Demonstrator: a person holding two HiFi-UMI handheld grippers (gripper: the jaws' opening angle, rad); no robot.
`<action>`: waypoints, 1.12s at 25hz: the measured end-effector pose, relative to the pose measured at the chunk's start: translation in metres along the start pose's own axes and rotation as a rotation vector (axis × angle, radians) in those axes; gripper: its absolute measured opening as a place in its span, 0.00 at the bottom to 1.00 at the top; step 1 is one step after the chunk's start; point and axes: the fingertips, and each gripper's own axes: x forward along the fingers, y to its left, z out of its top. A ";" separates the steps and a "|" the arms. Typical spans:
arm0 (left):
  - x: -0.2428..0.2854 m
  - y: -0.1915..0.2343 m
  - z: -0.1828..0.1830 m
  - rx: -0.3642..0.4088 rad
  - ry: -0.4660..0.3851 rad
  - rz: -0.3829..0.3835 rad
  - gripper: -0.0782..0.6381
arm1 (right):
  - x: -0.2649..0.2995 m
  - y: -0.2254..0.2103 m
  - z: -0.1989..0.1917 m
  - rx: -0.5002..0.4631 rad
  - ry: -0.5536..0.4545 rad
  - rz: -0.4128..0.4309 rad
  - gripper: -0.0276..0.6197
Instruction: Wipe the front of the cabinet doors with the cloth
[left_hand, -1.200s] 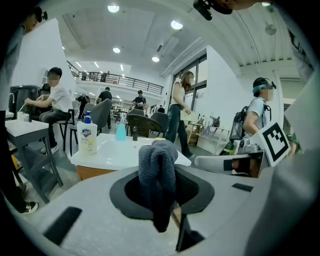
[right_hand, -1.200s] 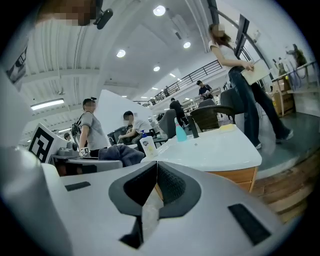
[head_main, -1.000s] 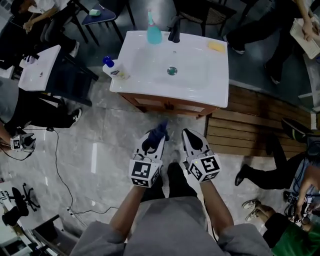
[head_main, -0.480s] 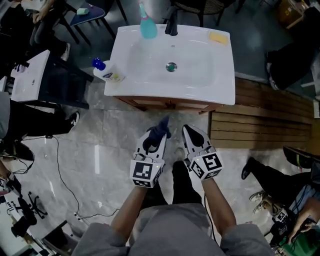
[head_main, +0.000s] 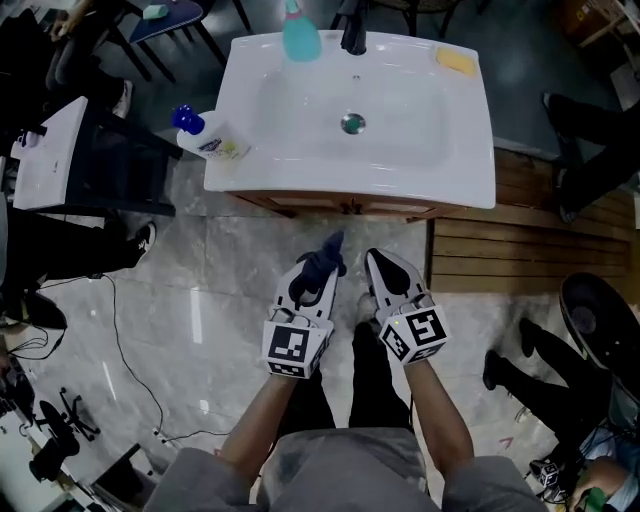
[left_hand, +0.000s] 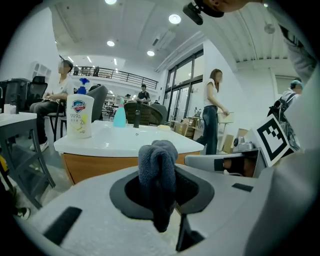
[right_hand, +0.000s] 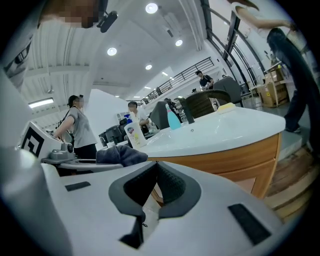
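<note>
nearest, the person's two arms reach forward over a grey marble floor (head_main: 200, 310). the left claw (head_main: 316, 278) is clamped on a dark blue cloth (head_main: 324, 260), which bunches above the tips and hangs down between them. the right claw (head_main: 384, 272) holds nothing, its pads pressed together. the two are side by side, near the wooden cabinet doors (head_main: 340, 207) but apart from them. a slatted wooden platform (head_main: 500, 255) lies on the floor right of the cabinet.

above the doors sits the white counter (head_main: 290, 160) with its basin and drain (head_main: 351, 123). a white bottle with a blue cap (head_main: 207, 141) stands at the near left corner. a teal bottle (head_main: 300, 38), a black tap (head_main: 353, 35) and a yellow sponge (head_main: 455, 61) line the far edge. that makes two bottles, one sponge, one cloth, two claws.

only the head view shows the drain and the floor. the gripper views show the cabinet from low down, and beyond it ceiling lights (left_hand: 174, 19), a railed upper gallery (left_hand: 120, 76) and people sitting and standing.
</note>
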 end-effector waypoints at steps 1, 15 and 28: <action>0.002 0.001 -0.004 0.003 0.003 -0.004 0.24 | 0.003 -0.001 -0.004 0.003 0.000 -0.001 0.06; 0.033 0.012 -0.044 0.023 -0.005 -0.003 0.23 | 0.030 -0.017 -0.047 0.011 -0.012 0.003 0.06; 0.062 0.030 -0.084 0.016 -0.029 0.037 0.23 | 0.058 -0.031 -0.079 -0.011 -0.018 0.061 0.06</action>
